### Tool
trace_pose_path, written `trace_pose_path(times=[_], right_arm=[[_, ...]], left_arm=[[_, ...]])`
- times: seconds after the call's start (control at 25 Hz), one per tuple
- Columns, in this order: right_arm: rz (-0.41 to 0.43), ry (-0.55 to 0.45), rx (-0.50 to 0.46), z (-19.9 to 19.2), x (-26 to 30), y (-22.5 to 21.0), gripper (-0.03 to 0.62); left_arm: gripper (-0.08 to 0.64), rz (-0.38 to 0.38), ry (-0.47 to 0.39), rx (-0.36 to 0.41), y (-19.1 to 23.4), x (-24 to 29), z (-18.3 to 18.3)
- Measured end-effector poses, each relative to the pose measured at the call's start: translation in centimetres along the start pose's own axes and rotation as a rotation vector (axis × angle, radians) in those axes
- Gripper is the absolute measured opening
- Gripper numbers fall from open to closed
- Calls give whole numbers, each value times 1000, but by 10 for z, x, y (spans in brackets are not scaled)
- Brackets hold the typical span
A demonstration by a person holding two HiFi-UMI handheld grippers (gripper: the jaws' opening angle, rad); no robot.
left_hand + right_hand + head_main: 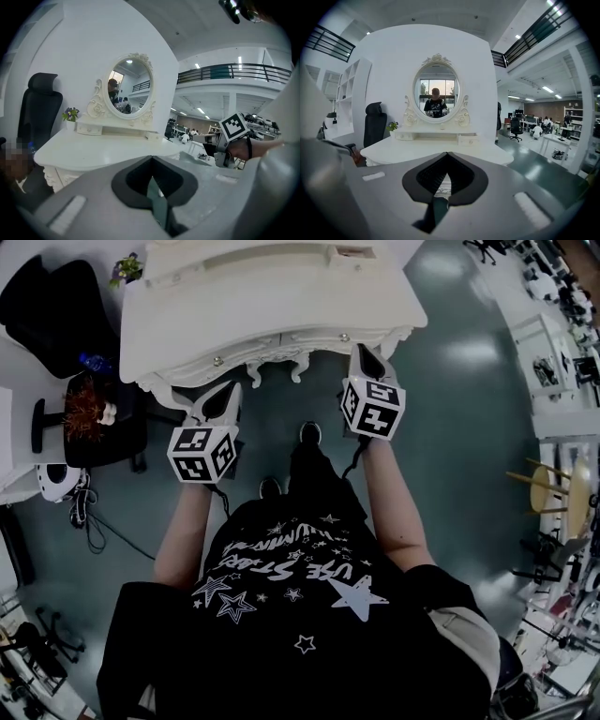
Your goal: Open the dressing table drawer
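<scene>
The left claw (232,392) is pressed together with nothing between its jaws, and the right claw (367,354) is also pressed together and empty. Both claws hang in the air in front of the dressing table (272,310), near its front edge but not touching it. The right claw is the closer one. Under the front edge of the dressing table there are two drawers side by side, the left drawer (230,354) and the right drawer (323,337), each with a small round knob. The right knob (344,337) is just beside the tip of the right claw, and the left knob (217,360) is near the left claw. Both drawer fronts look flush with the dressing table, so I judge that no drawer is opened yet. Which drawer is meant I cannot tell. At the back of the worktop (408,150), below the oval mirror (436,93), stands one more small drawer (468,139), also closed. The task seems only at its start: a claw must spread, pinch a knob and pull the drawer out.
</scene>
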State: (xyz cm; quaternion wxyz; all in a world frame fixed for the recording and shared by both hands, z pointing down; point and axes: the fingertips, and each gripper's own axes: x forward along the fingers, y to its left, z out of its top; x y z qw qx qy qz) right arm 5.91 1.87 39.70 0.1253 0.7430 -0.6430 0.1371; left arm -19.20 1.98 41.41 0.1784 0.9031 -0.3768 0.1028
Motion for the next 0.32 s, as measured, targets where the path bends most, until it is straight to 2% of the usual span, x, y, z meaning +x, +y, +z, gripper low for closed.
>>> trace_pose_path(times=[0.32], right_arm=[[38, 17, 11, -18, -19, 11, 26]], left_arm=[[2, -2, 19, -1, -9, -8, -12]])
